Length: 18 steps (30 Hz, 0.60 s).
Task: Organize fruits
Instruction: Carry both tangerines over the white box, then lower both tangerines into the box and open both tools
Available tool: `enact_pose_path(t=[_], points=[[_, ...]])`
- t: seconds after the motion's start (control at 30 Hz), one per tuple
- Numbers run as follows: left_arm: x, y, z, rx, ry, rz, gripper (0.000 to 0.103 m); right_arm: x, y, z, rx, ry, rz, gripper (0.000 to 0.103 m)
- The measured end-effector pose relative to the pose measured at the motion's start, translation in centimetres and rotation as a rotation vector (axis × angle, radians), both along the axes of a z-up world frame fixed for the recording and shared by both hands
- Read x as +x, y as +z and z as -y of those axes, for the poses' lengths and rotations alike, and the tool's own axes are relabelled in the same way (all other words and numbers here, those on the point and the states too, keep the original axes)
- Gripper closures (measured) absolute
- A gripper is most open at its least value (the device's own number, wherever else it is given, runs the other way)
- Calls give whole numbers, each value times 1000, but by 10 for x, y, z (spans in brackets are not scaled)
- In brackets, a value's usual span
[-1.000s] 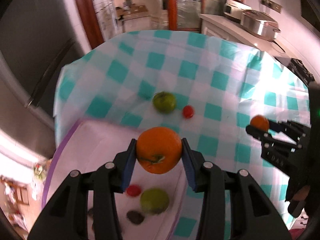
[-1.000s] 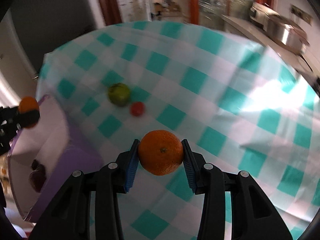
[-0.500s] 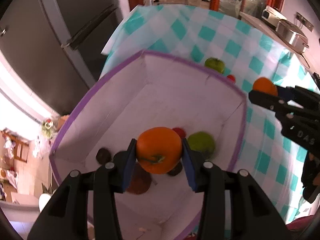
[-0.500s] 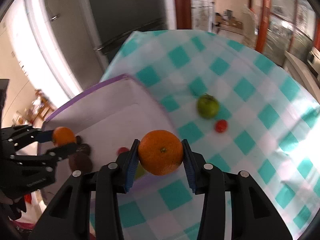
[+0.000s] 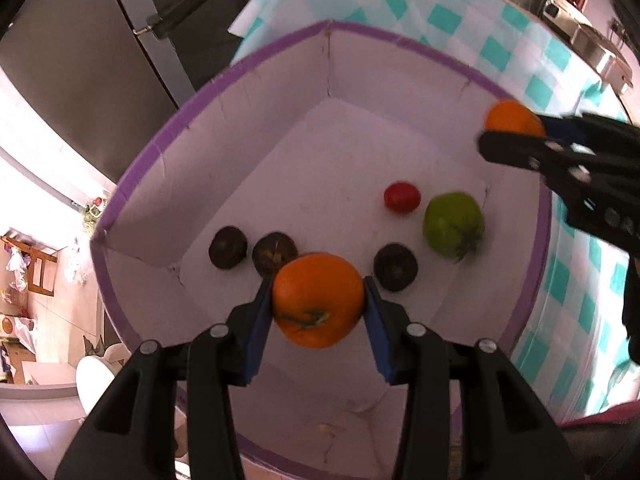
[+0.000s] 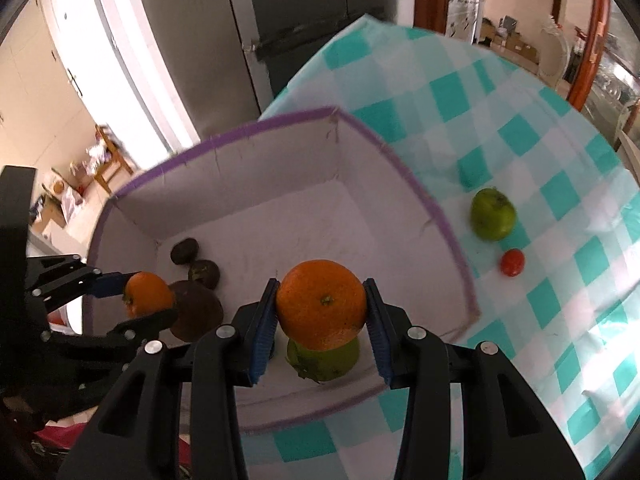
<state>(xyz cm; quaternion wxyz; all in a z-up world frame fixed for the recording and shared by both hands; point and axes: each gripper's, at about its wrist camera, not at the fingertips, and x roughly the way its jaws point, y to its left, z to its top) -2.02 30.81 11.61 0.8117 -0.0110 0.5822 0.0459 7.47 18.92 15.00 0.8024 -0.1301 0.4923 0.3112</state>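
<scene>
Left wrist view | my left gripper clamps an orange above the box | risk: dropping it bruises the green fruit below | right gripper grips another orange.

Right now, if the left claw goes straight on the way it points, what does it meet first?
Likely the box floor, near the dark fruit just beyond the orange that the left claw holds; depth is unclear.
</scene>
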Motion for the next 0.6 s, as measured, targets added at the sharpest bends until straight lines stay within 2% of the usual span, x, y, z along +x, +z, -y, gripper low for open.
enact_pose_path(t=[0.23, 0.6], points=[[-1, -24, 1, 0, -68, -87, 59, 17, -25, -46, -108, 73, -57, 62], [3, -27, 22, 79, -188, -94, 59, 48, -59, -99, -242, 160, -100, 62]])
